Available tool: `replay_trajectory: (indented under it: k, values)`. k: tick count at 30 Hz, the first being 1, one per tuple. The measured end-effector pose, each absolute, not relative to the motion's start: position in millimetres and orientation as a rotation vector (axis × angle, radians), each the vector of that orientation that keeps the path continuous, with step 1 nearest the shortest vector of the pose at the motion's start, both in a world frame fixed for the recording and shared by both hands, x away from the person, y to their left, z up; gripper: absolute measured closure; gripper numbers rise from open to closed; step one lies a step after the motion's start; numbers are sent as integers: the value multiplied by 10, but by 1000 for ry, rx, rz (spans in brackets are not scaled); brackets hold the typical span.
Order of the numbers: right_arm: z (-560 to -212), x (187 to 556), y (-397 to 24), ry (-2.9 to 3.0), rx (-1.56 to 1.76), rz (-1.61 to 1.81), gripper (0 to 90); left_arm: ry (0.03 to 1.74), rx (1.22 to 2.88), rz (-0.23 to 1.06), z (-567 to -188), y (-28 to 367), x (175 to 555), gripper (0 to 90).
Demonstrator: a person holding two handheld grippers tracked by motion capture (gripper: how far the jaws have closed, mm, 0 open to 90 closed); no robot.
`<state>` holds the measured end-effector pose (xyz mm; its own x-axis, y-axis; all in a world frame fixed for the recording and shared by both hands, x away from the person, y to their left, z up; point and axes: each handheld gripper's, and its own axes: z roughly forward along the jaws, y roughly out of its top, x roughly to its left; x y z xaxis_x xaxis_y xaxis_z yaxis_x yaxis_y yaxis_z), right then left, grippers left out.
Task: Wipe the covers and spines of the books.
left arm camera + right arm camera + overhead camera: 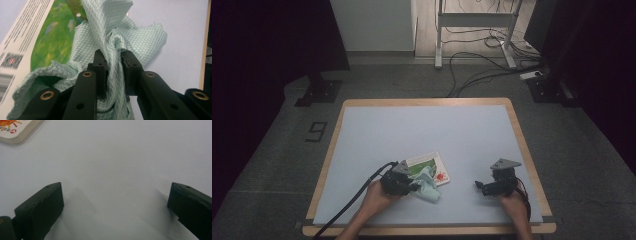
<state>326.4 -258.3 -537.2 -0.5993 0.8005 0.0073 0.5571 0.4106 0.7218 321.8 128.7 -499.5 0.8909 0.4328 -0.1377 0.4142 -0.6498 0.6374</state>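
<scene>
The cloth (110,42), pale green with a diamond weave, is lying bunched at lower centre of the high view, overlapping the picture book (432,165). The left gripper (113,58) is pinching a gathered fold of it. The right gripper (115,200) is resting spread at lower right. Risk: the thin fold is likely slipping free, or the cloth is dragging the book sideways.

Both grippers are matte black: the left gripper (414,186) has brass-ringed screw holes and a thick black cable (354,199), the right gripper (479,186) wears a grey triangular plate (505,163).
</scene>
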Motion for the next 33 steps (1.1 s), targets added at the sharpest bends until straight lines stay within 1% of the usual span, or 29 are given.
replay_trajectory:
  k: [22, 27, 33]
  values:
    - [-5372, 3264, -2583, 2332, 1173, 1000, 0, 656, 2361, 107, -4967, 1715, 2917, 753]
    - [-5372, 3264, -2583, 2332, 1172, 1000, 0, 653, 2356, 118, -4956, 1746, 2915, 770]
    - [-5372, 3264, -2583, 2332, 1172, 1000, 0, 705, 2317, 165, -4859, 1870, 2966, 773]
